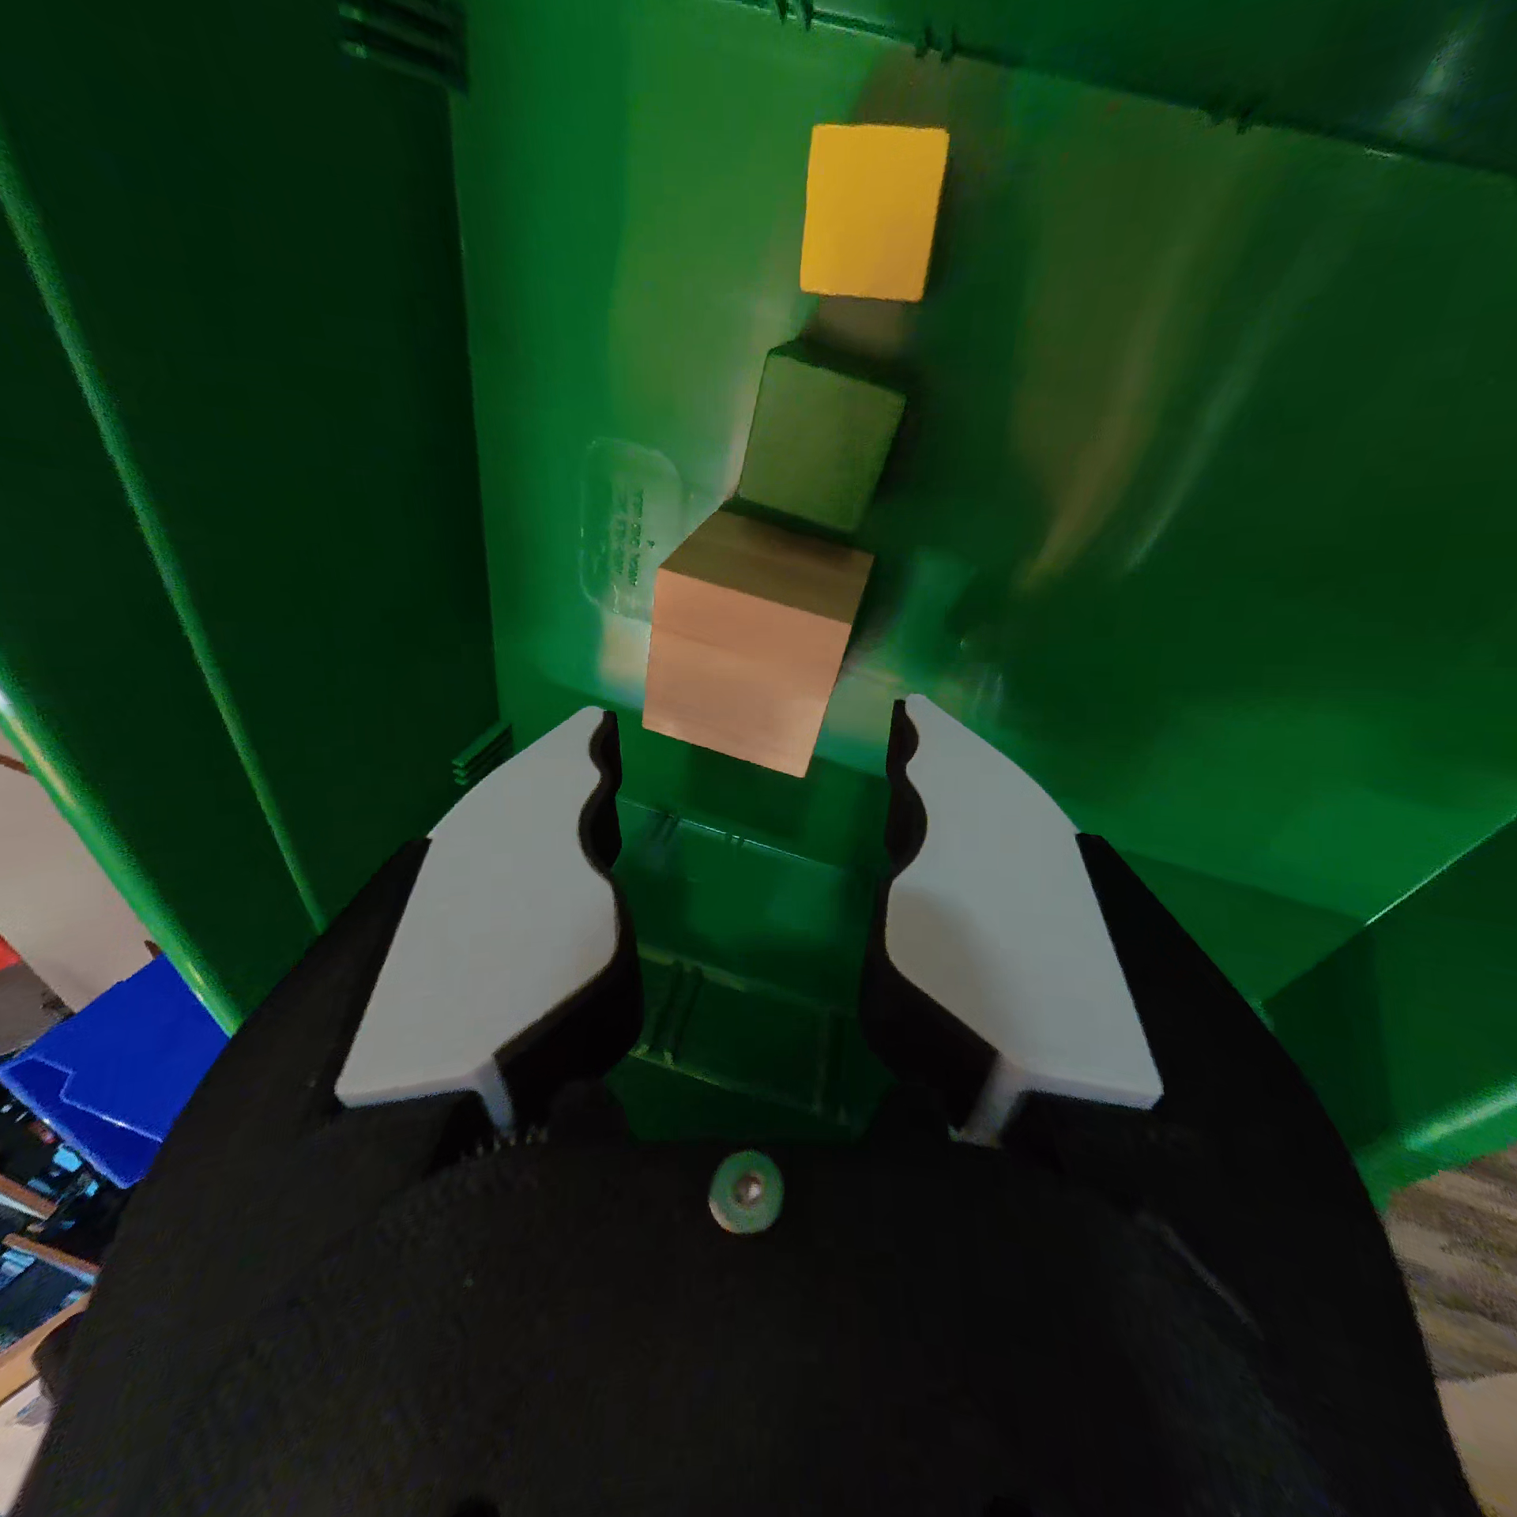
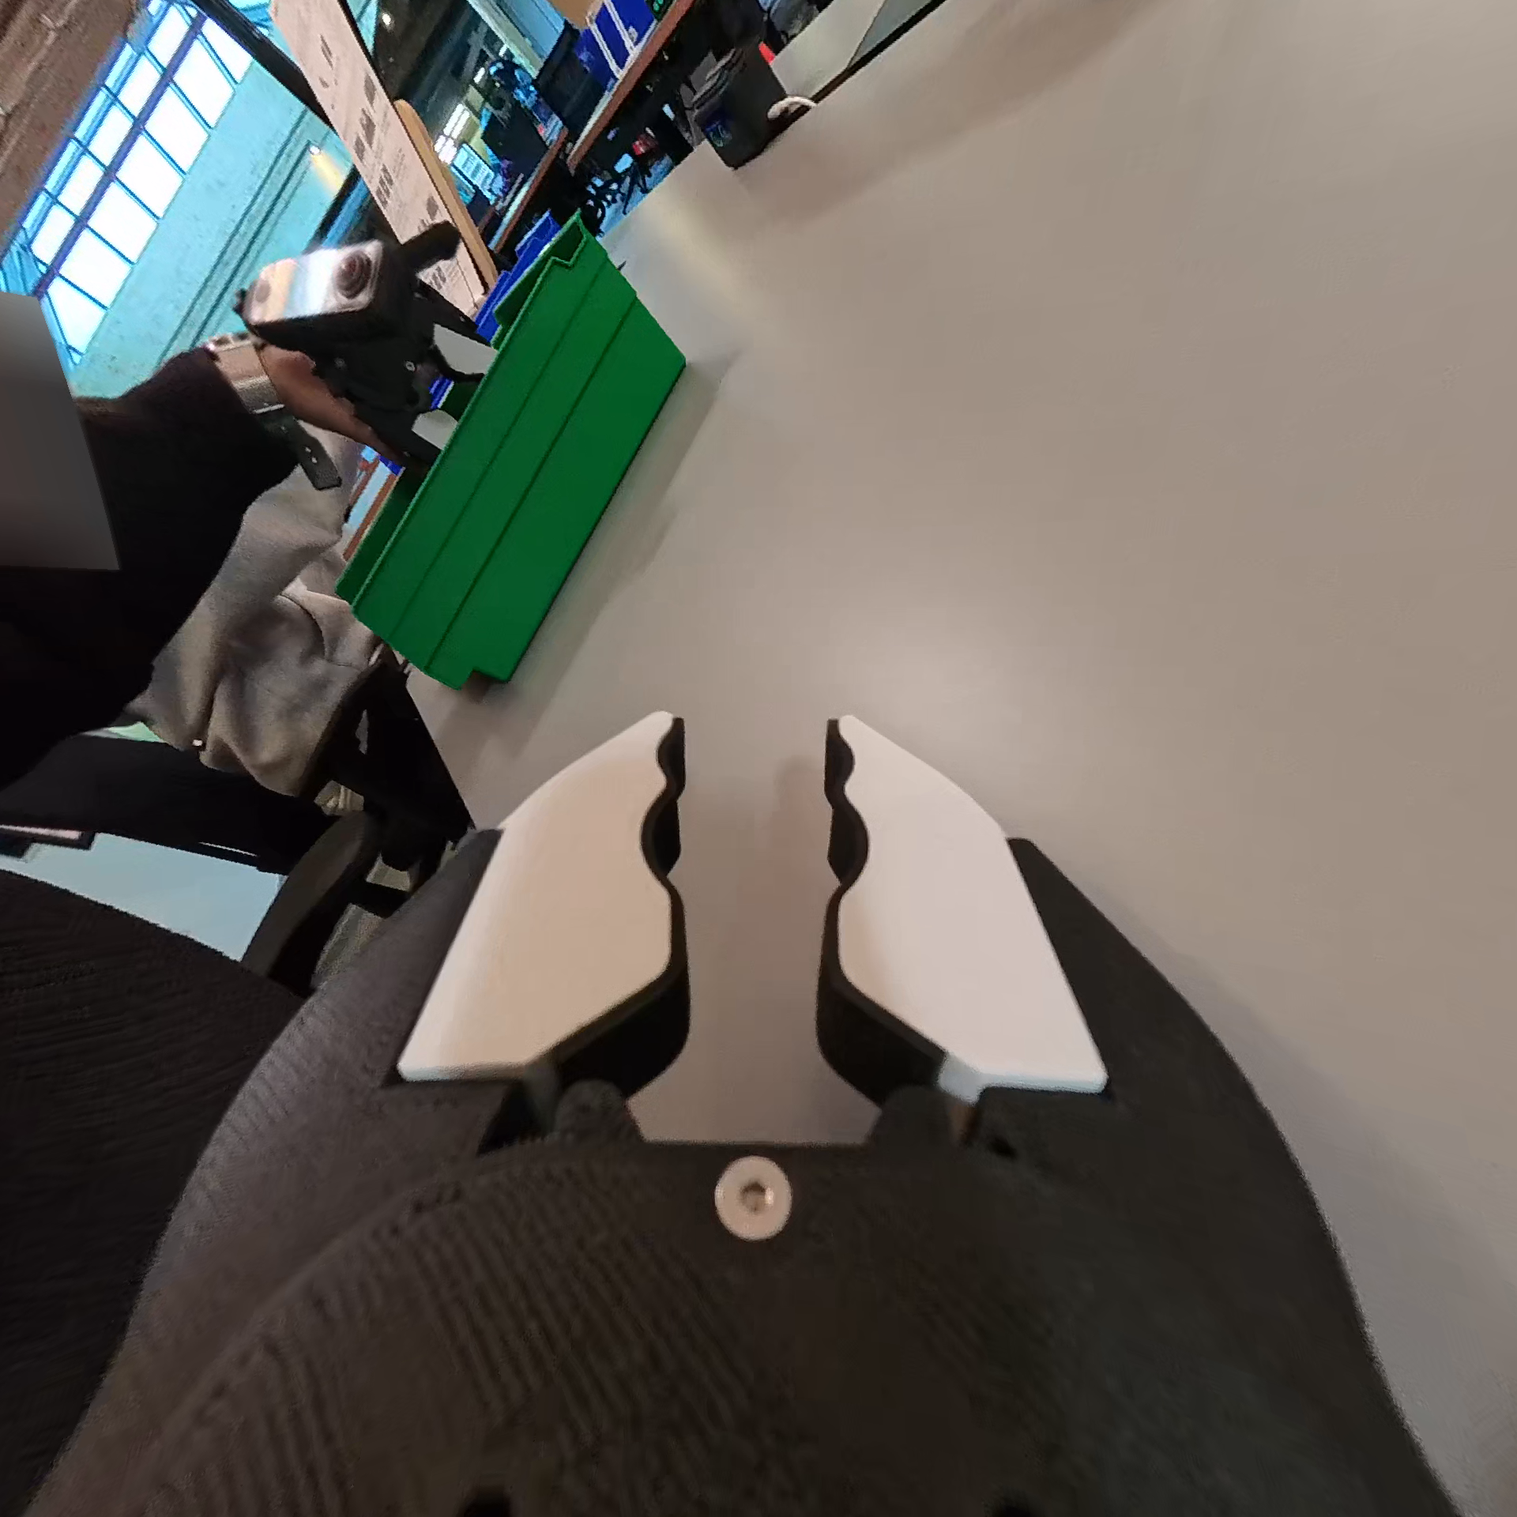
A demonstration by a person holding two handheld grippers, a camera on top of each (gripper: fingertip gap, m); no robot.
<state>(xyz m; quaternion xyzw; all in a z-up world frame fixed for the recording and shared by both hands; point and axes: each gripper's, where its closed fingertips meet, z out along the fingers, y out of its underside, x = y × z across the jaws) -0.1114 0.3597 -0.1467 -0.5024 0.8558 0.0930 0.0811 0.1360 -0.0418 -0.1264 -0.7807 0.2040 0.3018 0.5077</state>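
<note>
Inside the green bin (image 1: pixel 1149 410), left tool (image 1: pixel 751 722) is held apart, empty, tan block (image 1: pixel 747 657) just beyond at 12 o'clock. Right tool (image 2: pixel 753 731) apart over grey surface (image 2: pixel 1149 492).

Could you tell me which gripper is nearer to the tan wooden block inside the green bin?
Left. The left gripper hangs open just short of the tan block in the green bin; the right gripper is over bare table, well away.

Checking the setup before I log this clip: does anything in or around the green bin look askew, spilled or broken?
Nothing stands out. Three blocks lie in a loose line inside the green bin: a yellow block, a green block and a tan block. The left tool is open just short of the tan one; the right tool is open over the bare table.
</note>
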